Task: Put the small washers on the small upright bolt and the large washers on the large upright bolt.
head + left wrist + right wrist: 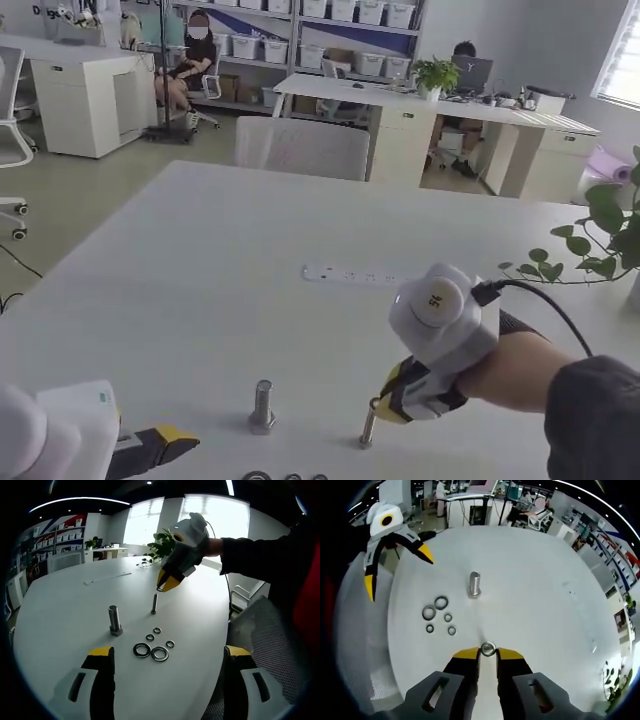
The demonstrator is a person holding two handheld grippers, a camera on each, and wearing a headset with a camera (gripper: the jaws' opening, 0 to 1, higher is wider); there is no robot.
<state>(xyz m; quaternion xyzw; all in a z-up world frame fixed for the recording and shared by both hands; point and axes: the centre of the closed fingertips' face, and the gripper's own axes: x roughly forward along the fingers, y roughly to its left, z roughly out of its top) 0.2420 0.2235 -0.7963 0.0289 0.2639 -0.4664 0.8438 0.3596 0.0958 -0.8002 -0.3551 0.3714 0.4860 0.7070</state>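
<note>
Head view looks from above the near edge, forward and down across the white table (200,280) toward the shelves (330,20). Left gripper view sits low at the table's edge, facing the windows (215,517), with the right gripper (161,586) ahead. Right gripper view peers steeply down from close in, past a pinched small washer (488,649). All three share the large bolt (262,406); both gripper views catch the loose washers (152,645).

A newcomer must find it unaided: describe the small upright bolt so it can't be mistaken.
On the white table, two bolts stand upright beyond a cluster of loose washers. The small upright bolt is the one just below the right gripper, and it is thinner than the large upright bolt beside it.
</note>
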